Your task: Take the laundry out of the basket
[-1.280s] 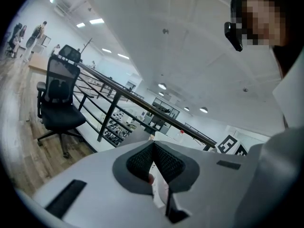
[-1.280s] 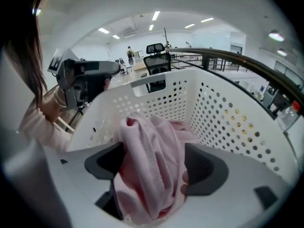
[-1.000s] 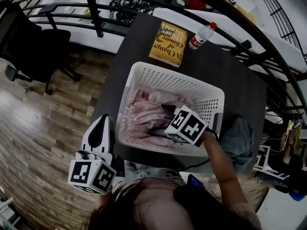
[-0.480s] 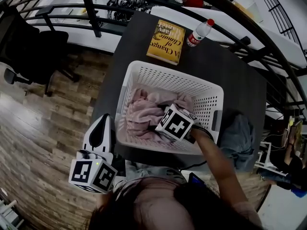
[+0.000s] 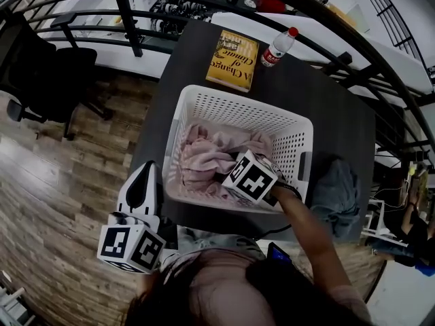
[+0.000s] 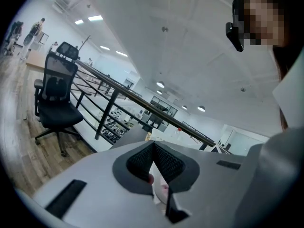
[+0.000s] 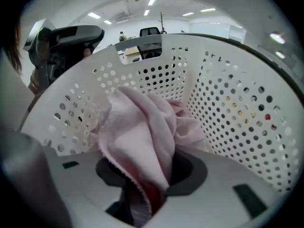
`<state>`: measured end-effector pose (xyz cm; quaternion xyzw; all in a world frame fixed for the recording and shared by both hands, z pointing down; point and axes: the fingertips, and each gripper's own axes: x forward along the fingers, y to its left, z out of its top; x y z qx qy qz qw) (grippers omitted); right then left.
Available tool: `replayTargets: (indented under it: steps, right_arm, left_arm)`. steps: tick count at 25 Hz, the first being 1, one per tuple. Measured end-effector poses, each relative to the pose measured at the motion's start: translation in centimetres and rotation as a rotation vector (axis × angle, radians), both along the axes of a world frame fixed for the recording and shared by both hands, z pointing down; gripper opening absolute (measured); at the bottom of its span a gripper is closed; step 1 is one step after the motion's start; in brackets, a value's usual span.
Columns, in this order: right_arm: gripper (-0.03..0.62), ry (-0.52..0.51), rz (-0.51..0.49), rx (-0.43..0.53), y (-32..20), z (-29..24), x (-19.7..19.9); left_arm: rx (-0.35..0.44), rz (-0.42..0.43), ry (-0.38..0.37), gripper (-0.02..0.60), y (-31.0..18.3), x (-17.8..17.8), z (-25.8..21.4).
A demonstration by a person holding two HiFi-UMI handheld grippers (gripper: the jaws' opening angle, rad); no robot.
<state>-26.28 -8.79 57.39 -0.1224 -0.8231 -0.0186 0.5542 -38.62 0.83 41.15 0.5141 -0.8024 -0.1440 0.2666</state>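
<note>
A white perforated basket (image 5: pixel 238 99) stands on the dark table, with pink laundry (image 5: pixel 207 158) heaped inside. My right gripper (image 5: pixel 234 172) reaches down into the basket's near right part. Its jaws have just been closing, and a fold of the pink laundry (image 7: pixel 137 132) is pinched between them. In the right gripper view the gripper (image 7: pixel 147 175) faces the basket wall (image 7: pixel 228 94). My left gripper (image 5: pixel 144 172) hangs outside the basket at its near left, over the floor. The left gripper (image 6: pixel 153 146) is shut with nothing in it.
Beyond the basket lie a yellow book (image 5: pixel 234 60) and a plastic bottle with a red cap (image 5: pixel 277 46). A blue-grey garment (image 5: pixel 336 192) lies to the right of the basket. A black office chair (image 5: pixel 47 73) and a dark railing (image 5: pixel 122 12) stand at the left and back.
My right gripper has shifted slightly left inside the basket, and the pink cloth has bunched up against it. The left gripper has stayed where it was.
</note>
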Motion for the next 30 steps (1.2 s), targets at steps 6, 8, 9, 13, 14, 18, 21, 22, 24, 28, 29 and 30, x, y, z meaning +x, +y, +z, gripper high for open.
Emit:
replayTargets:
  steps: [6,8,9,13,14,18,21,22,24,28,29,30]
  right_arm:
    - [0.176,-0.027,0.054,0.025,-0.4,-1.0,0.4]
    - [0.175,-0.047,0.070,0.041,-1.0,-1.6,0.3]
    - [0.173,-0.054,0.080,0.047,-1.2,-1.9,0.3]
    - [0.173,-0.088,0.117,0.065,-1.8,-3.8,0.4]
    - [0.173,-0.097,0.128,0.070,-1.9,-4.3,0.5]
    - [0.173,-0.155,0.176,0.092,-2.6,-6.7,0.6]
    - [0.173,-0.198,0.218,0.108,-3.2,-8.3,0.8]
    - [0.173,-0.208,0.231,0.113,-3.4,-8.8,1.0]
    - [0.173,-0.228,0.254,0.124,-3.7,-9.7,1.2]
    - [0.173,-0.261,0.288,0.139,-3.8,-11.5,1.8]
    - [0.173,-0.270,0.296,0.143,-3.8,-11.9,2.0]
    - [0.173,-0.279,0.304,0.148,-3.9,-12.3,2.1]
  left_arm:
    - [0.009,0.022,-0.011,-0.002,0.1,0.2,-0.5]
    - [0.013,0.031,-0.016,-0.002,0.0,0.3,-0.6]
    - [0.014,0.036,-0.018,-0.002,0.0,0.4,-0.7]
    - [0.023,0.052,-0.028,-0.002,-0.2,0.6,-1.2]
    - [0.025,0.056,-0.031,-0.002,-0.2,0.7,-1.4]
    - [0.031,0.073,-0.043,-0.002,-0.2,1.0,-1.9]
    - [0.038,0.089,-0.053,-0.002,-0.3,1.4,-2.4]
    - [0.040,0.094,-0.057,-0.002,-0.3,1.5,-2.6]
    - [0.045,0.102,-0.063,-0.002,-0.2,1.8,-2.9]
    - [0.053,0.119,-0.071,-0.002,0.2,2.6,-3.4]
    - [0.055,0.123,-0.074,-0.002,0.3,2.8,-3.6]
    - [0.056,0.127,-0.077,-0.002,0.4,3.0,-3.7]
